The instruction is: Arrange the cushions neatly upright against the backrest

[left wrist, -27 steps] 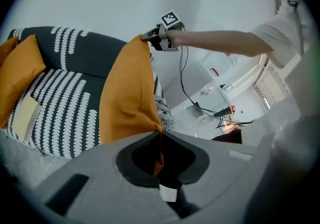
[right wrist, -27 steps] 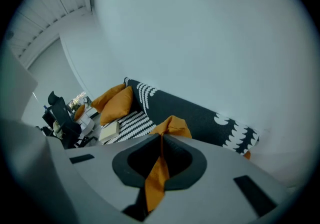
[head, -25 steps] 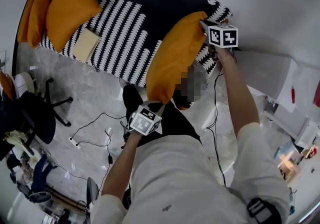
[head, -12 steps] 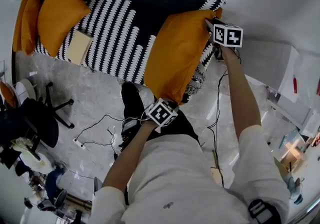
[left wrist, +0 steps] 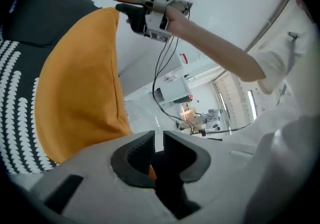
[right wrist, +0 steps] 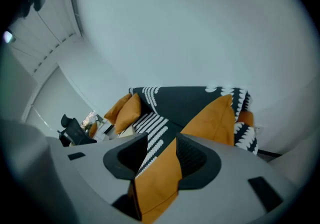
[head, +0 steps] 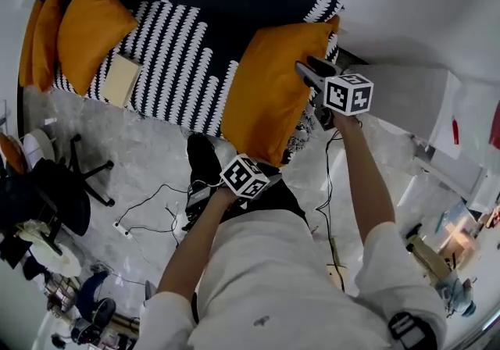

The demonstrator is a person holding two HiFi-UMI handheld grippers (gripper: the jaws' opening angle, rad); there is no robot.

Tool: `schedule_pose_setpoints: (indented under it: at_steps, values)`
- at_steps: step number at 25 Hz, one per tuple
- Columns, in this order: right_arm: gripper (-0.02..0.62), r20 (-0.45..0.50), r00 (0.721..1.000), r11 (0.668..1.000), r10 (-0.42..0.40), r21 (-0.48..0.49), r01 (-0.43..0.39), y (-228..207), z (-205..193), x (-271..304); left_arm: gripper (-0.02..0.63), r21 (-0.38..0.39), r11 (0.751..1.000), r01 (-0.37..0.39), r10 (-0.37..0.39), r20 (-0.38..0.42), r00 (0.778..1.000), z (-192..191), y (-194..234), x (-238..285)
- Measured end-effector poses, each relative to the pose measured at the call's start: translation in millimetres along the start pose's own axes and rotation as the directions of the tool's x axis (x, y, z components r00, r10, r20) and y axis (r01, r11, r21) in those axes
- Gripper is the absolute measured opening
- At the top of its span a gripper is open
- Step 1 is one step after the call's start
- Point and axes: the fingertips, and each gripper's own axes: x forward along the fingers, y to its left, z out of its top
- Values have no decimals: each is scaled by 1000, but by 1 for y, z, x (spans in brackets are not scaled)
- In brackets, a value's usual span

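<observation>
A large orange cushion (head: 269, 87) leans at the right end of the black-and-white patterned sofa (head: 183, 36), its lower corner hanging past the seat's front edge. My left gripper (head: 266, 169) is at that lower corner. Its jaws (left wrist: 159, 140) have just been opening slightly and stand almost shut, with a sliver of orange cloth (left wrist: 151, 170) low between them. My right gripper (head: 307, 66) hovers by the cushion's top corner (left wrist: 116, 12). Its jaws (right wrist: 161, 155) have just been opening and stand wide. The cushion's edge (right wrist: 157, 178) runs between them, untouched by the pads.
Two more orange cushions (head: 86, 24) (head: 35, 20) lean at the sofa's left end, with a flat beige pad (head: 121, 79) on the seat near them. An office chair (head: 55, 176) and loose cables (head: 148, 200) are on the floor. A white cabinet (head: 406, 98) stands right of the sofa.
The big cushion has swung further onto the sofa's right end. The right gripper has let go of its top corner, opened and drawn back. The left gripper moved right with the lower corner.
</observation>
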Motion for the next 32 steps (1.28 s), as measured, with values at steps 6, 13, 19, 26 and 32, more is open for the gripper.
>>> schedule_pose_setpoints:
  at_steps: [6, 13, 19, 26, 32]
  values:
    - [161, -101, 994, 997, 47, -56, -53, 52, -55, 8, 43, 38, 999, -25, 19, 145, 989, 17, -9, -28]
    - [121, -1, 989, 987, 148, 62, -148, 107, -43, -13, 43, 35, 992, -121, 98, 388, 916, 23, -9, -101]
    - [111, 23, 988, 987, 153, 47, -154, 167, -43, -12, 43, 47, 980, -191, 144, 491, 859, 4, -3, -169]
    - [69, 48, 979, 980, 199, -4, -199, 295, -49, 16, 25, 39, 971, -237, 170, 583, 795, -65, 10, -276]
    - [35, 8, 960, 959, 280, -44, -280, 403, -70, 59, 12, 23, 960, -280, 196, 657, 728, -135, 20, -368]
